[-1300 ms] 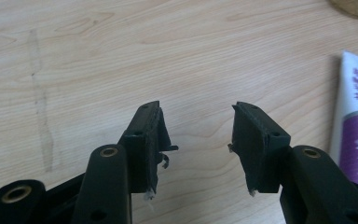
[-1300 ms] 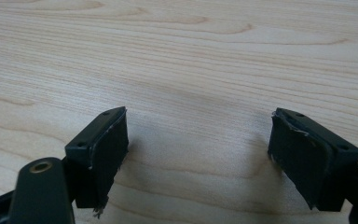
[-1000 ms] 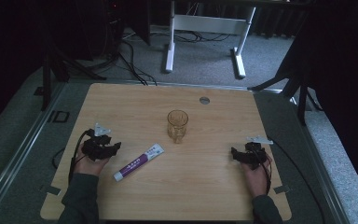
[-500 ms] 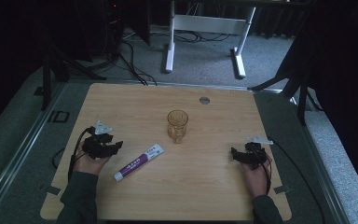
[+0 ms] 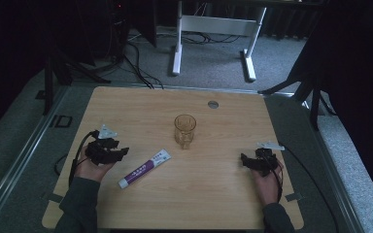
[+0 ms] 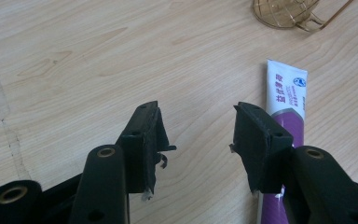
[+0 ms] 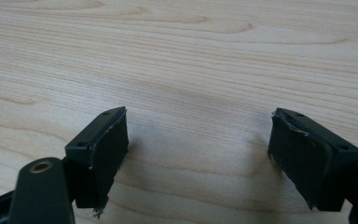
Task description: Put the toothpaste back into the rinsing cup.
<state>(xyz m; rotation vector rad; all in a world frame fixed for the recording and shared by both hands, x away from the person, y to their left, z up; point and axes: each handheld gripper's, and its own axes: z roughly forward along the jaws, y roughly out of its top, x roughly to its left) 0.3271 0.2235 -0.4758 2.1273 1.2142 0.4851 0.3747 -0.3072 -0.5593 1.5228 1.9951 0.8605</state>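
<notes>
A white and purple toothpaste tube (image 5: 144, 168) lies flat on the wooden table (image 5: 223, 204), left of centre. My left gripper (image 5: 121, 152) rests just left of the tube, open, with nothing between its jaws. In the left gripper view the tube (image 6: 286, 93) runs along the right jaw, partly hidden behind it, and my left gripper (image 6: 196, 123) points at bare wood. A clear amber glass mug (image 5: 185, 130) stands upright at the table's middle; its base (image 6: 284, 11) shows at the top of that view. My right gripper (image 5: 245, 159) sits open at the right, and in its own view my right gripper (image 7: 198, 128) holds nothing.
A small round grommet (image 5: 213, 104) is set in the table near its far edge. Cables trail from both grippers over the table sides. A white desk frame (image 5: 213, 29) and dark stands are on the floor beyond the table.
The left gripper has shifted slightly right, toward the toothpaste tube. The right gripper has not moved.
</notes>
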